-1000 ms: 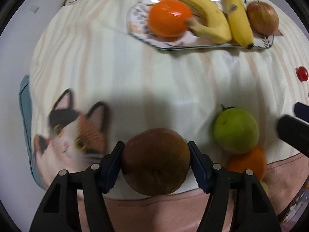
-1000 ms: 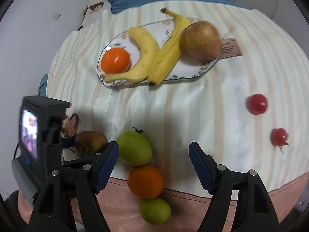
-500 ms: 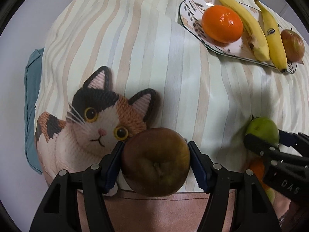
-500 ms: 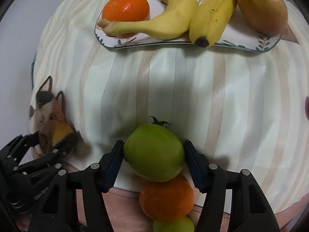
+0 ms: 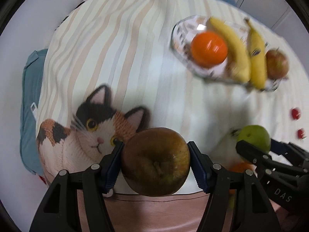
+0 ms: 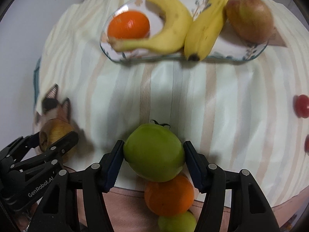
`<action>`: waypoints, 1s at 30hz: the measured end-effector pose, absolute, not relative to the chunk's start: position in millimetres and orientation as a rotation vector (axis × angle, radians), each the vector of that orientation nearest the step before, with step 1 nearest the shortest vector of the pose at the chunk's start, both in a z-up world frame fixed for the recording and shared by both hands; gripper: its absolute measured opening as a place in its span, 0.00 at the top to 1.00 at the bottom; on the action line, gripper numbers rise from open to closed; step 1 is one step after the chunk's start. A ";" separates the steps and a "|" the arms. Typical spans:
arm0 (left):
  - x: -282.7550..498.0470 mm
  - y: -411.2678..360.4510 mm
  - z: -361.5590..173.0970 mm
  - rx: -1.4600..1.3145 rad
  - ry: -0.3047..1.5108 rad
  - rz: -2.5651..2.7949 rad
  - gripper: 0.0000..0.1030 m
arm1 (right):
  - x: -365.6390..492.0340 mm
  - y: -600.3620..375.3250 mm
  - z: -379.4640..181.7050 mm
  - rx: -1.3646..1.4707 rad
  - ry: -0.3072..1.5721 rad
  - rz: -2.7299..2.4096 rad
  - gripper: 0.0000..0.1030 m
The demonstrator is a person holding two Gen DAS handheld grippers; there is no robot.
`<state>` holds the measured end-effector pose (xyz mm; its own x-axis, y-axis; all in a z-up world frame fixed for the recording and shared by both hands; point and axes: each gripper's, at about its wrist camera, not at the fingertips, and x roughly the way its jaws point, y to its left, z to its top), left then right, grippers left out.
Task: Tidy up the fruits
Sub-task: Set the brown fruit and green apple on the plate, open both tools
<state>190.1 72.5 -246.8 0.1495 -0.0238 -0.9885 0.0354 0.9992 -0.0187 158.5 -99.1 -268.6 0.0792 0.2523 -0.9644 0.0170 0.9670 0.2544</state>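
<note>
My left gripper (image 5: 155,163) is shut on a brown, round fruit (image 5: 154,154), held a little above the cloth beside the cat picture (image 5: 92,131). My right gripper (image 6: 153,161) is shut on a green tomato-like fruit (image 6: 153,150), with both pads against its sides. An orange (image 6: 169,195) and a small green fruit (image 6: 176,222) lie just behind it. The patterned plate (image 6: 231,57) at the far side holds an orange (image 6: 128,27), two bananas (image 6: 171,31) and a reddish apple (image 6: 249,19). In each wrist view the other gripper shows at the lower edge.
Two small red tomatoes (image 6: 301,106) (image 6: 307,145) lie on the striped cloth (image 6: 193,96) at the right. The cloth's pink hem runs along the near edge. A blue cushion (image 5: 30,100) shows past the cloth's left side.
My right gripper came down around the green fruit and closed on it. My left gripper rose with the brown fruit and turned, so the plate now shows farther right.
</note>
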 end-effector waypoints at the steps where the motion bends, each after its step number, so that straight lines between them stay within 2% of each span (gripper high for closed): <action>1: 194.3 71.3 -239.5 -0.013 1.417 -0.059 0.39 | 160.8 -102.9 -259.5 0.234 1.468 0.182 0.38; 7: 262.0 51.8 -190.5 -0.097 1.383 -0.165 0.39 | 205.4 -134.4 -199.9 0.288 1.352 0.199 0.38; 12: 340.4 40.2 -182.5 -0.140 1.419 -0.198 0.39 | 279.5 -151.1 -174.0 0.190 1.292 0.173 0.38; 19: 421.1 29.2 -218.5 -0.112 1.526 -0.177 0.39 | 344.3 -152.9 -202.5 0.053 1.361 0.144 0.38; 30: 445.5 5.0 -276.0 -0.059 1.702 -0.214 0.39 | 380.5 -140.2 -254.0 -0.030 1.467 0.156 0.37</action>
